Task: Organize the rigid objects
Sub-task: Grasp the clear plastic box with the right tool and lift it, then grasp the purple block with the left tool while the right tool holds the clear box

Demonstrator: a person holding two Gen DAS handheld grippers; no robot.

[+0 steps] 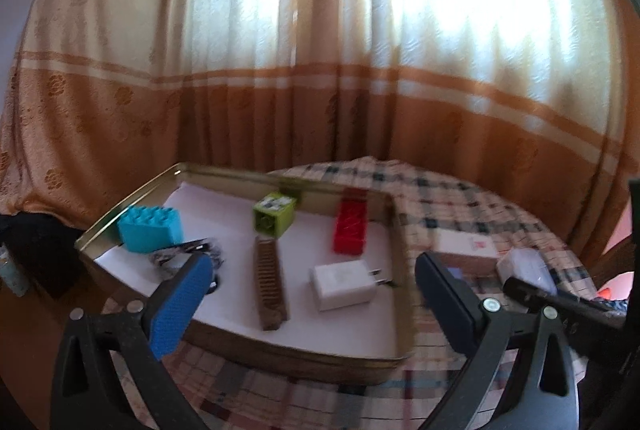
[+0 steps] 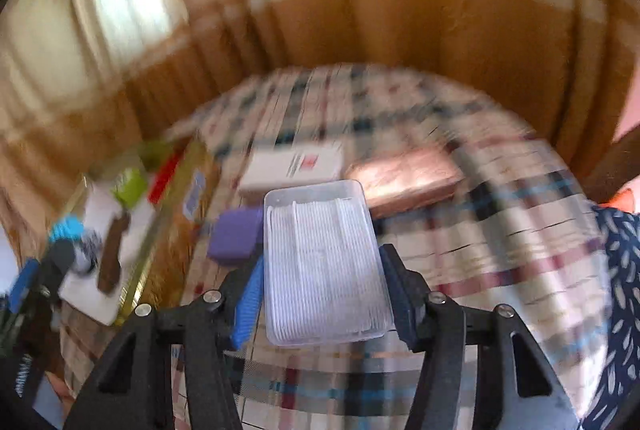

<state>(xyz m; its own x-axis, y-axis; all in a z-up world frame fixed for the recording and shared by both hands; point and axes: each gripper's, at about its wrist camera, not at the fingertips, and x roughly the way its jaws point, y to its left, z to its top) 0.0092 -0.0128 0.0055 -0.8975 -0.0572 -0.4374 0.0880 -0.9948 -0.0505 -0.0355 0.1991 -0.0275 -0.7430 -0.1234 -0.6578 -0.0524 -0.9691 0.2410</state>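
In the right wrist view, my right gripper (image 2: pixel 322 266) is shut on a clear plastic box (image 2: pixel 324 262) with white ribbed contents, one pad against each long side. The box stays sharp while the checked tablecloth (image 2: pixel 500 230) behind it is blurred. My left gripper (image 1: pixel 312 270) stands open at the near edge of a gold tin tray (image 1: pixel 400 270), nothing between its fingers. The tray holds a blue brick (image 1: pixel 150 228), a green cube (image 1: pixel 274 214), a red brick (image 1: pixel 351 228), a brown comb (image 1: pixel 269 282) and a white charger (image 1: pixel 344 284).
A purple block (image 2: pixel 236 236) lies just left of the clear box. Beyond it are a white carton (image 2: pixel 296 164) and a brown flat case (image 2: pixel 404 180). The tray (image 2: pixel 160 226) sits at the left. Curtains hang behind the table; patterned fabric (image 2: pixel 624 270) shows at the right edge.
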